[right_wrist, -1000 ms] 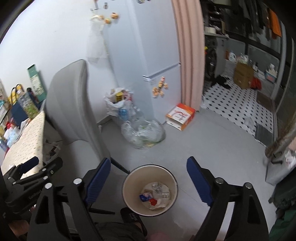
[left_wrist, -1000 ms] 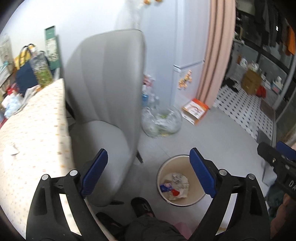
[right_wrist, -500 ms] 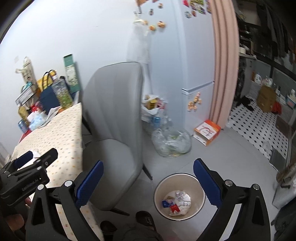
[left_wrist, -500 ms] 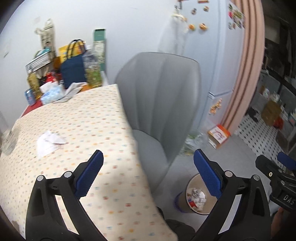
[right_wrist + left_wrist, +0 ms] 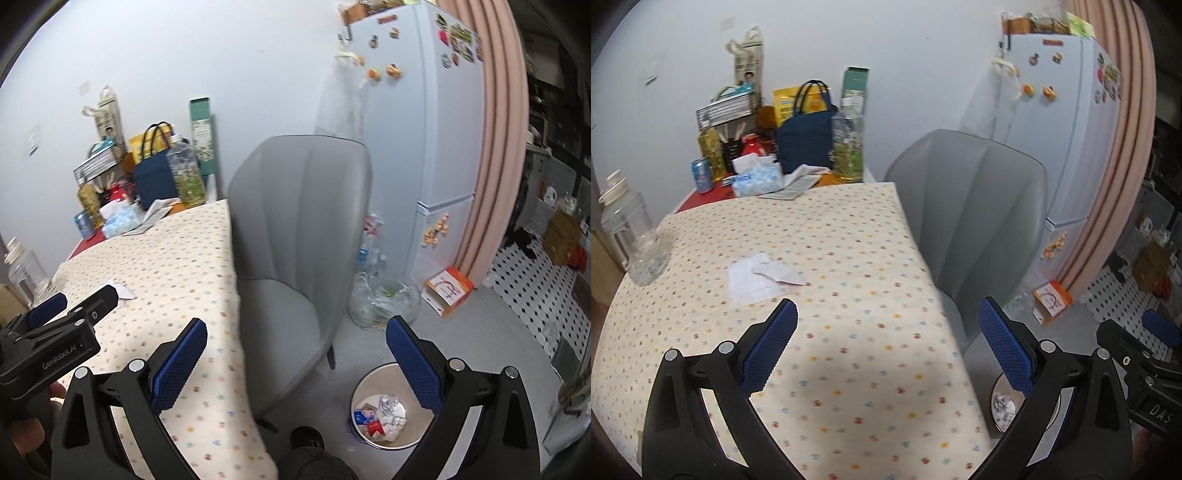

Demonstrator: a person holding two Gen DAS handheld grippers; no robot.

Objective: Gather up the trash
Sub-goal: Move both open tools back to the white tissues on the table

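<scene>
Left wrist view shows the left gripper (image 5: pixel 886 332) with its jaws spread wide and nothing between them, and the flat torn paper scrap (image 5: pixel 759 278) lies on the dotted tablecloth (image 5: pixel 849 258), far-left of the left fingertip and clear of it. Being thin and flat, the scrap could slide or bunch the cloth under a pinch, and a wide sweep risks the clear bottle (image 5: pixel 631 240) at the left edge. The right gripper (image 5: pixel 295 339) is likewise spread and empty, near the trash bin (image 5: pixel 369 380) on the floor at right.

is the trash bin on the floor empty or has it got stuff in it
Not empty. The trash bin beside the grey chair holds crumpled paper and red and blue wrappers across its bottom, well below the rim.
</scene>
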